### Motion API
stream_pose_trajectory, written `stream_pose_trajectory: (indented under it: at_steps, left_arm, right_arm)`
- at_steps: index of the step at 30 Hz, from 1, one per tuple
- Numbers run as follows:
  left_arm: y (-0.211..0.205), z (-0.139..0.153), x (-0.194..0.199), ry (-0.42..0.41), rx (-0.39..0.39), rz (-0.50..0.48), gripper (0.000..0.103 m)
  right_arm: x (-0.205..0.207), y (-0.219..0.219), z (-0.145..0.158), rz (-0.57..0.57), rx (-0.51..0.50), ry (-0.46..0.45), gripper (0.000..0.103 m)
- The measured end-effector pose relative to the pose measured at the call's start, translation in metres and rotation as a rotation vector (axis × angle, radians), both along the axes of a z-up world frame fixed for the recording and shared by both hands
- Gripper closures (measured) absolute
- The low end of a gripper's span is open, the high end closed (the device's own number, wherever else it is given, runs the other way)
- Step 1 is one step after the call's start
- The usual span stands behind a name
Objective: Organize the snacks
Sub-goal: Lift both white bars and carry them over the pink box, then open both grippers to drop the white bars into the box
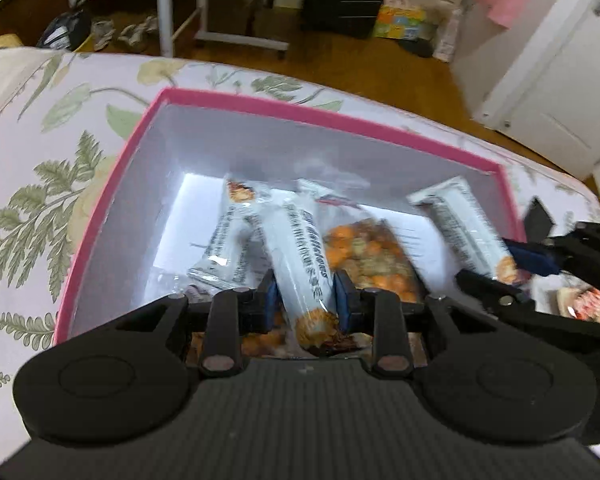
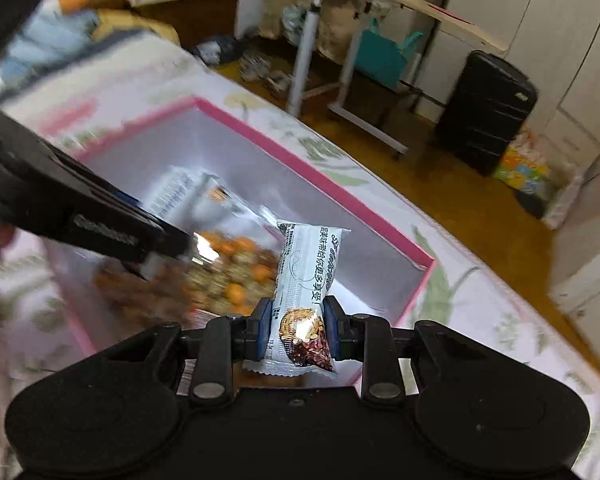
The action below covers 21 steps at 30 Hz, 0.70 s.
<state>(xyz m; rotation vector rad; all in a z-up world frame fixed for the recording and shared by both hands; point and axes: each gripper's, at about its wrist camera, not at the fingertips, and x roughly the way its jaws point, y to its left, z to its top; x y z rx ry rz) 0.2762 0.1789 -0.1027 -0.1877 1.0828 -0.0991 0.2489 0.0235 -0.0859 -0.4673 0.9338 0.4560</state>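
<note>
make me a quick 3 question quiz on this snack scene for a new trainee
1. True or false: the left gripper has nothing between its pads.
2. What does the right gripper hold over the pink-rimmed box? A) white snack bar B) spoon C) bottle
3. What fills the clear bag in the box?

Key
1. False: a white snack bar sits between them.
2. A: the picture on its wrapper shows a nut bar.
3. Orange and tan snack pieces.
</note>
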Motion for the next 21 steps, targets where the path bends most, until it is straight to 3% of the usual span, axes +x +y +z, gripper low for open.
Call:
stream_pose_trajectory:
  at_steps: [2,4,6,13,18,21]
  left_arm:
    - [0.002,-0.003,-0.001,-0.009,-0.004,0.006,0.057]
    - [0.004,0.0,-0.006,-0.029,-0.01,0.016,0.054]
    - [0.004,0.006,-0.013,-0.037,-0.01,-0.003,0.053]
    - [-0.007,0.05,-0.049,-0.112,0.046,-0.128,0.052]
    - [-0.029,0.09,-0.085,-0.176,0.099,-0.252,0.049]
    - [-0.045,0.11,-0.106,-0.192,0.096,-0.317,0.048]
  right_arm:
    - [0.001,0.008,-0.007,0.001,-0.056,-0.026,0.071]
    - [0.001,0.008,-0.008,-0.007,-0.043,-0.036,0.064]
    - [0.0,0.002,-0.003,-0.035,-0.009,-0.042,0.058]
    - [-0.02,-0.056,0.054,-0.089,0.263,0.009,0.057]
    - [-0.038,-0.089,0.091,-0.075,0.302,0.055,0.055]
    - [-0.052,-0.106,0.108,-0.091,0.276,0.076,0.055]
